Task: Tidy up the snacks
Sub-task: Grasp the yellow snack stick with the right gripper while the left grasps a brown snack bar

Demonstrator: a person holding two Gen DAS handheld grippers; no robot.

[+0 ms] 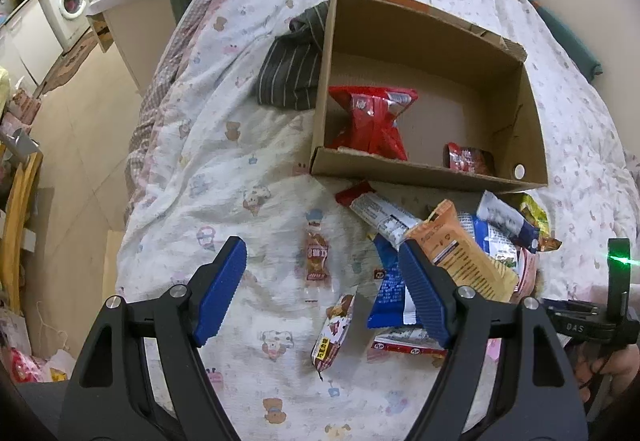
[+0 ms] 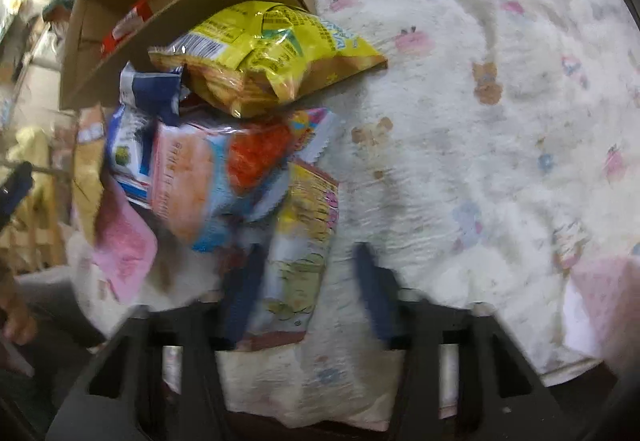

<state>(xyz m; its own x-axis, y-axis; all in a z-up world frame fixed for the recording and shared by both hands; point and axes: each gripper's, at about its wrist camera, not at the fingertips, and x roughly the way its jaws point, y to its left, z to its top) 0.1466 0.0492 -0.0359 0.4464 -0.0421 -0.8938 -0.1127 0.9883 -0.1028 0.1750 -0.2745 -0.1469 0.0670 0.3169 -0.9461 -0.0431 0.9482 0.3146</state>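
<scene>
An open cardboard box (image 1: 432, 177) lies on the bed with a red bag (image 1: 372, 121) and a small dark red packet (image 1: 466, 159) inside. A pile of snack packets (image 1: 460, 241) sits just in front of it. My left gripper (image 1: 324, 281) hangs open over the quilt, with a small sausage packet (image 1: 318, 261) lying below the gap. In the blurred right wrist view, a yellow chip bag (image 2: 272, 53) tops the pile beside the box (image 2: 172, 13). My right gripper (image 2: 308, 293) straddles a pale cartoon packet (image 2: 300, 241); a gap shows at the right finger (image 2: 374, 289).
A dark striped cloth (image 1: 292, 69) lies against the box's left wall. The bed edge drops to the floor (image 1: 88, 145) on the left, with a washing machine (image 1: 68, 1) beyond. A person's hand (image 1: 616, 369) holds the other gripper at the right.
</scene>
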